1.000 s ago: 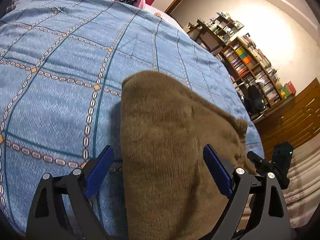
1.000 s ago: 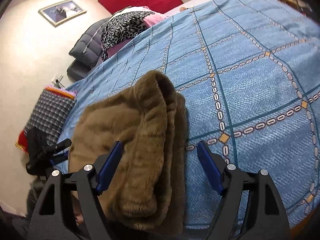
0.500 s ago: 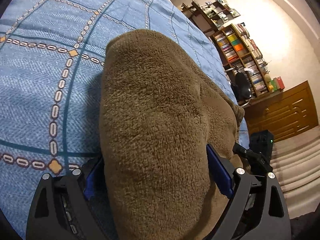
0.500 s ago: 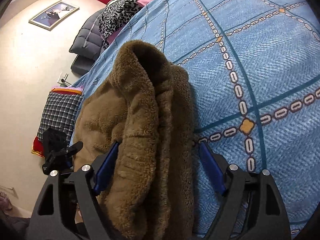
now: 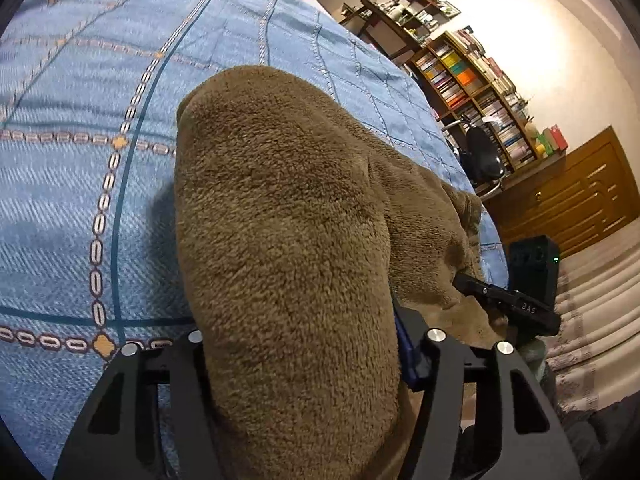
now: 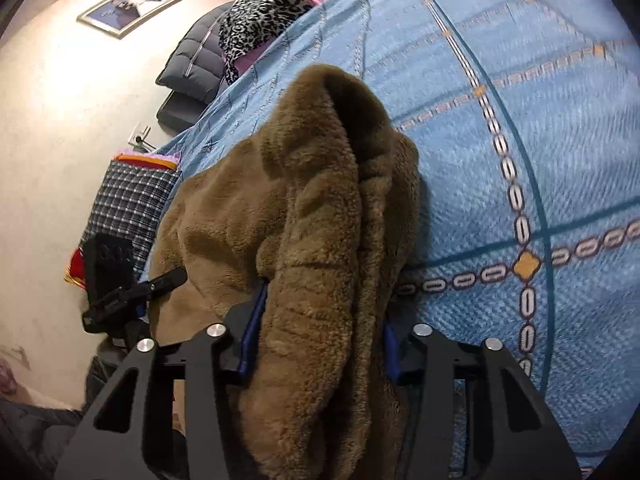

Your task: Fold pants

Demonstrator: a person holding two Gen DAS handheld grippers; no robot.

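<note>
The brown fleece pants [image 5: 288, 216] lie folded on the blue patterned bedspread [image 5: 80, 120]. My left gripper [image 5: 296, 344] is shut on the near end of the fold; the fabric bulges between its fingers and hides the left pad. In the right wrist view the pants [image 6: 320, 208] show a thick rolled edge, and my right gripper [image 6: 320, 332] is shut on it, blue pads pressed into both sides. Each gripper shows in the other's view: the right one [image 5: 516, 304] and the left one [image 6: 120, 292], at opposite sides of the pants.
The bed edge is close on the right in the left wrist view, with a bookshelf [image 5: 480, 80], a desk chair [image 5: 484, 156] and a wooden dresser [image 5: 576, 192] beyond. Leopard-print cloth [image 6: 264, 8], a dark jacket [image 6: 196, 64] and a checked pillow [image 6: 128, 200] lie toward the head.
Both grippers moved forward onto the pants and closed on the fabric; one second ago both were open with the pants ahead of the fingers.
</note>
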